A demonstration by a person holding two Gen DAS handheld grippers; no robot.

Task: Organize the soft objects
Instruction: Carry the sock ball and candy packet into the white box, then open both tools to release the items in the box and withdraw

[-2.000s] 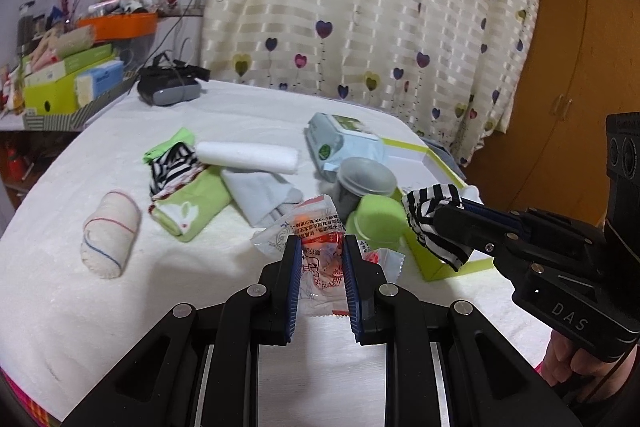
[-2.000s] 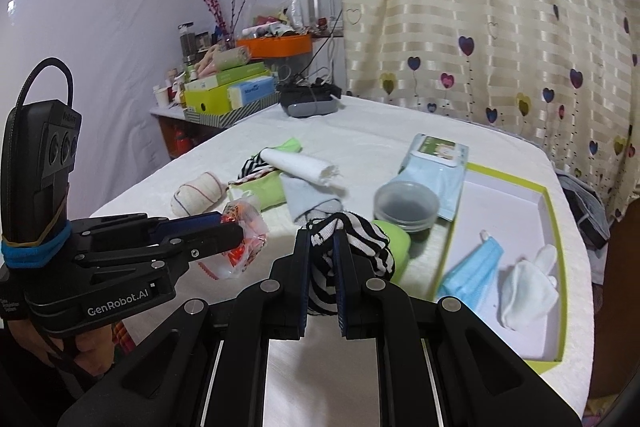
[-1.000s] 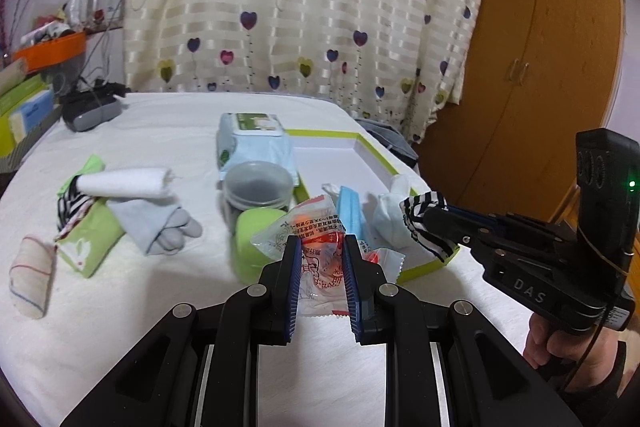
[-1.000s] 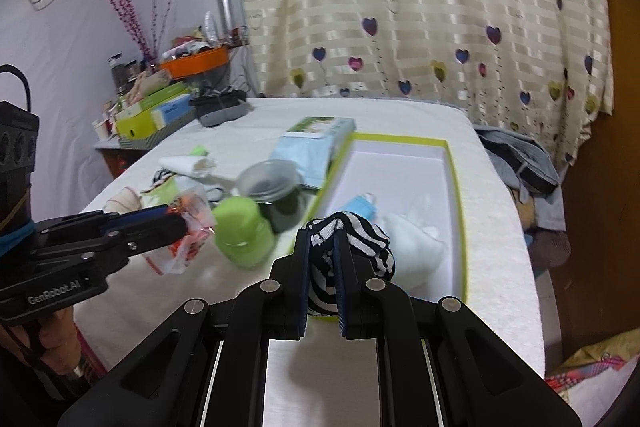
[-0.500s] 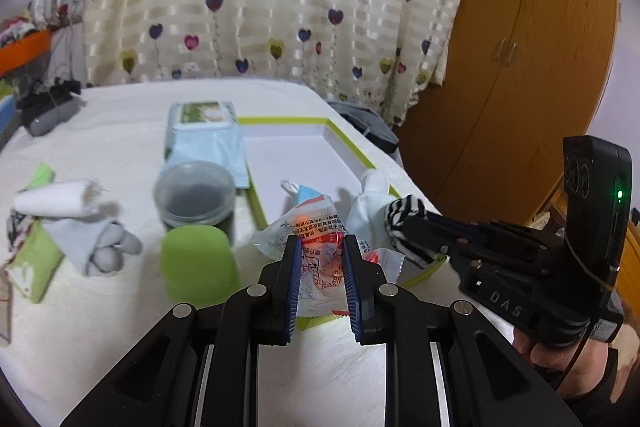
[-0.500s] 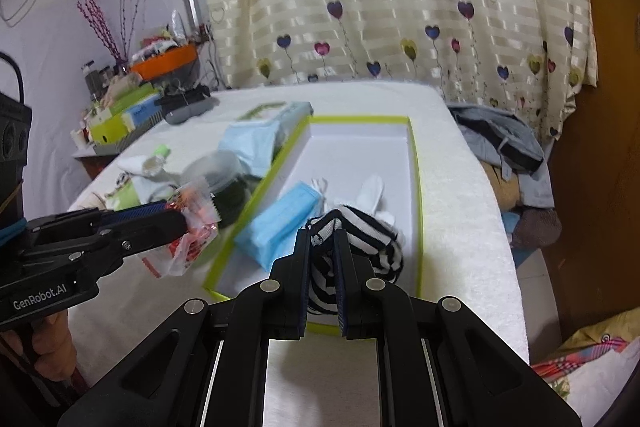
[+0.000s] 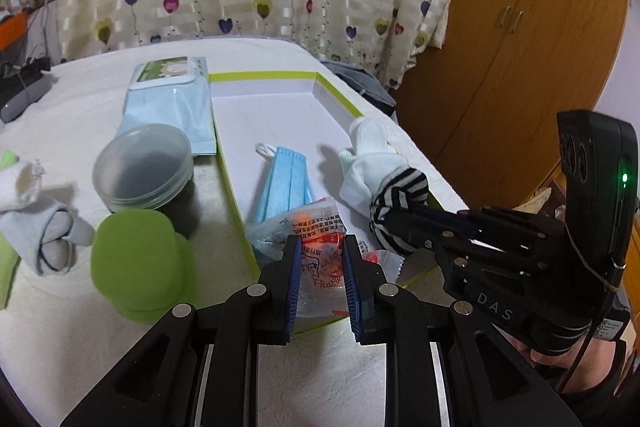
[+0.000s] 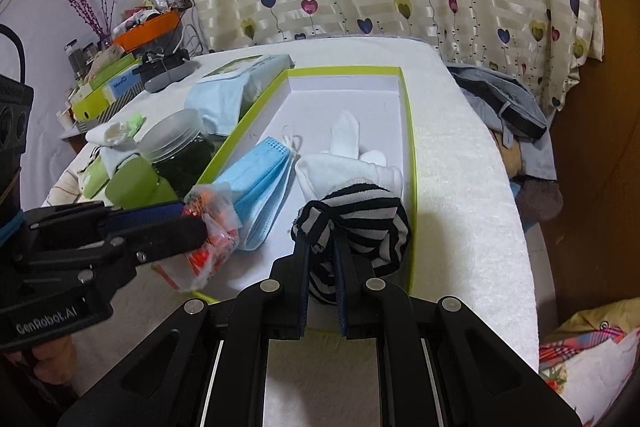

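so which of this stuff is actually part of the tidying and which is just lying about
Part of the job:
striped sock in right gripper
snack packet in left gripper
green-edged box
blue mask
white sock

Lying about:
lidded jar
green cup
wipes pack

Both grippers: black plastic linkage bodies, silver screws, blue ribbed finger pads (image 7: 293, 279). Right gripper (image 7: 394, 223) marked "DAS", green LED; left gripper (image 8: 196, 223) marked "GenRobot.AI".

The printed lettering on the crinkled packet (image 7: 320, 227) is too small to read. The striped sock (image 8: 360, 223) covers part of the white glove (image 8: 348, 163).
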